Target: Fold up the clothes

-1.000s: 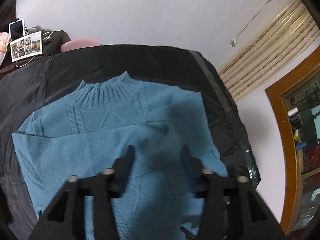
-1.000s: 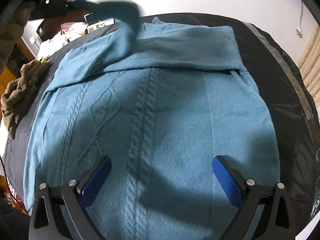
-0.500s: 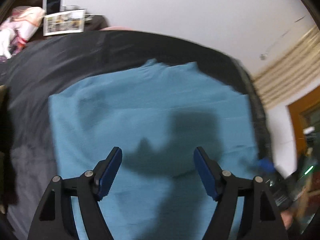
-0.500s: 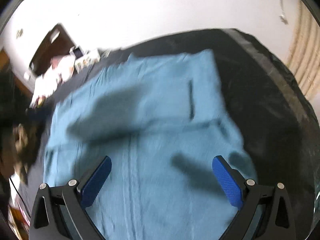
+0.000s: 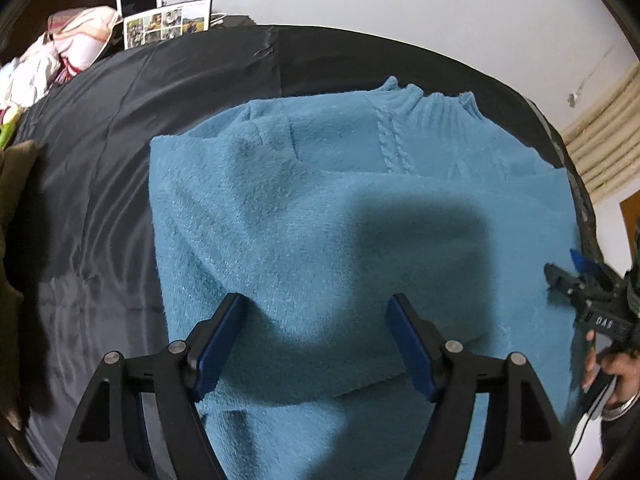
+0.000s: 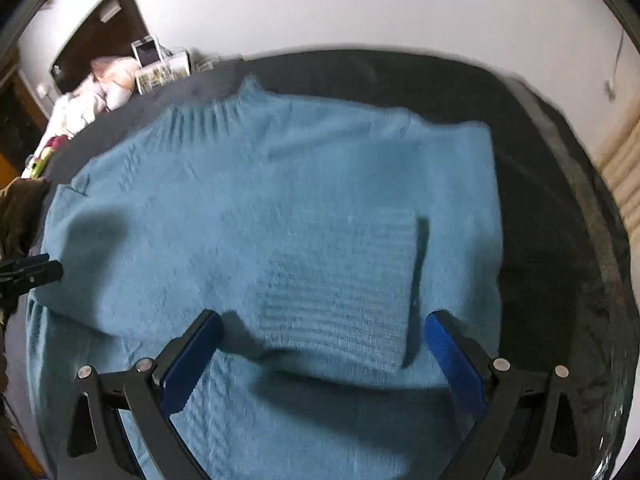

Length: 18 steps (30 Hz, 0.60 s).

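A blue knitted sweater [image 5: 320, 208] lies flat on a black sheet [image 5: 100, 160], its ribbed collar [image 5: 424, 100] toward the far wall. One sleeve is folded across the chest, and its ribbed cuff [image 6: 340, 292] rests in the right wrist view. My left gripper [image 5: 316, 320] hovers open over the sweater's left part, with nothing pinched. My right gripper [image 6: 322, 340] stands wide open just above the cuff, with the pads clear of it. It also shows at the right edge of the left wrist view as the right gripper [image 5: 576, 276], held by a hand [image 5: 608, 368].
A brown garment [image 6: 20, 208] lies bunched at the sheet's left edge. Pink and white bedding [image 5: 72, 36], a tablet and a photo sheet [image 5: 166, 26] sit at the back left. The sheet's right edge [image 6: 592, 240] drops off near a curtain and a wooden frame.
The sleeve that my left gripper carried across now lies folded over the chest. The left gripper has let go, opened wider and moved left and lower. The right gripper has shifted right, over the cuff.
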Each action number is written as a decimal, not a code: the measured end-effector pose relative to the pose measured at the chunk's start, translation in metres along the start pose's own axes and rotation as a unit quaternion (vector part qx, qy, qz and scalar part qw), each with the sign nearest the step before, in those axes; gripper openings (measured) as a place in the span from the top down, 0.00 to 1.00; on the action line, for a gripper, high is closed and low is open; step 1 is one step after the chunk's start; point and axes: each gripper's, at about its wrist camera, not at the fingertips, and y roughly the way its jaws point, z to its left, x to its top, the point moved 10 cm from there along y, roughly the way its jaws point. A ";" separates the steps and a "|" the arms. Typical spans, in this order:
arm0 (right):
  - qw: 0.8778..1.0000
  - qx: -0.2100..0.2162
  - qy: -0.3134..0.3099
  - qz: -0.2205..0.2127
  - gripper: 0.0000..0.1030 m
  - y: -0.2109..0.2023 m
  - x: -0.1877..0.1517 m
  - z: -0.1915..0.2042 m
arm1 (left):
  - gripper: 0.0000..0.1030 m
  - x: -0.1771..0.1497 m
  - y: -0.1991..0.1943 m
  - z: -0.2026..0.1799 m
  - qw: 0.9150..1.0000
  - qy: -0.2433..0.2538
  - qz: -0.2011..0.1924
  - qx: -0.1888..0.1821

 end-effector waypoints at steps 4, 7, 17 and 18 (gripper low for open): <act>1.000 -0.002 -0.002 0.011 0.01 0.003 0.004 0.000 | 0.20 -0.001 0.001 -0.005 1.000 0.013 0.000 0.012; 1.000 -0.004 0.000 0.024 0.01 -0.001 0.004 0.001 | 0.20 -0.003 -0.002 -0.005 1.000 0.006 0.003 0.010; 0.998 0.036 -0.046 0.039 0.01 -0.044 -0.062 0.032 | 0.20 -0.066 -0.044 0.002 1.000 -0.028 0.011 0.008; 0.997 0.039 -0.055 0.041 0.01 -0.049 -0.075 0.036 | 0.20 -0.082 -0.049 0.005 0.999 -0.035 0.012 0.012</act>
